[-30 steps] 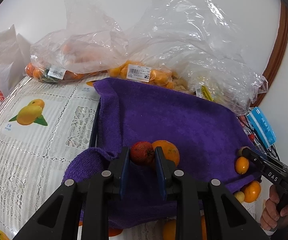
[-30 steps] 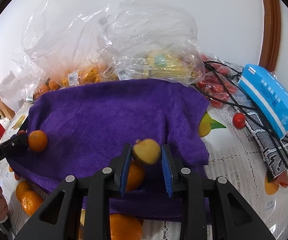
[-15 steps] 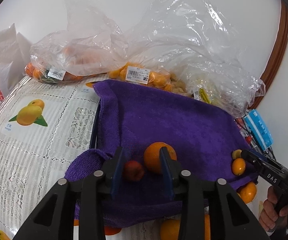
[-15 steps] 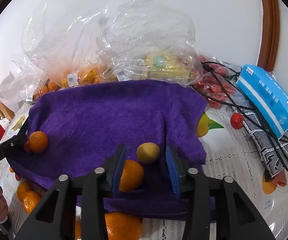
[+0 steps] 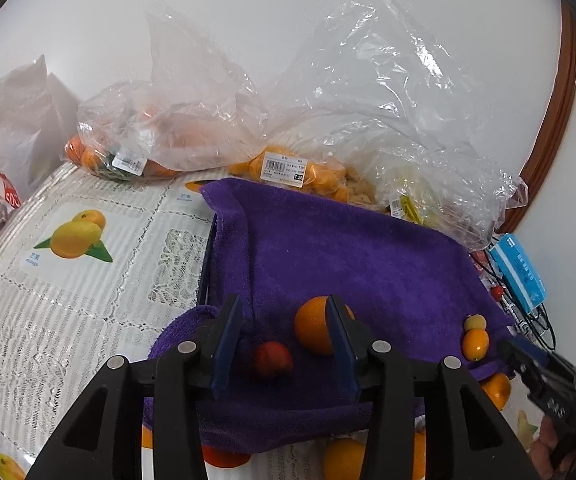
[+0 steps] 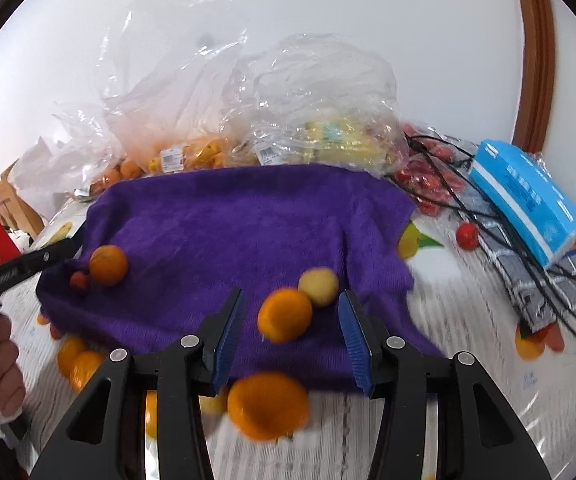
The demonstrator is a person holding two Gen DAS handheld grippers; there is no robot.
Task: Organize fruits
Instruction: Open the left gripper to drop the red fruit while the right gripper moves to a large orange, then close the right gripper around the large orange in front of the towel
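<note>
A purple towel point(image 5: 347, 256) lies on the table, also in the right wrist view point(image 6: 224, 224). My left gripper point(image 5: 284, 340) is open above a small red fruit point(image 5: 272, 359) and beside an orange point(image 5: 313, 330) on the towel. My right gripper point(image 6: 291, 332) is open above an orange point(image 6: 284, 314) and a small yellow fruit point(image 6: 319, 286) at the towel's near edge. The same red fruit point(image 6: 79, 280) and orange point(image 6: 108, 265) show at the left of the right wrist view.
Clear plastic bags of fruit point(image 5: 288, 168) line the wall behind the towel. Loose oranges point(image 6: 268, 406) lie on the lace tablecloth point(image 5: 68, 280) near the front edge. A blue box point(image 6: 527, 204), black cables and small red fruits point(image 6: 427, 184) sit at the right.
My left gripper opened, let the red fruit drop onto the towel and drew back. My right gripper opened, released the yellow fruit onto the towel and pulled back.
</note>
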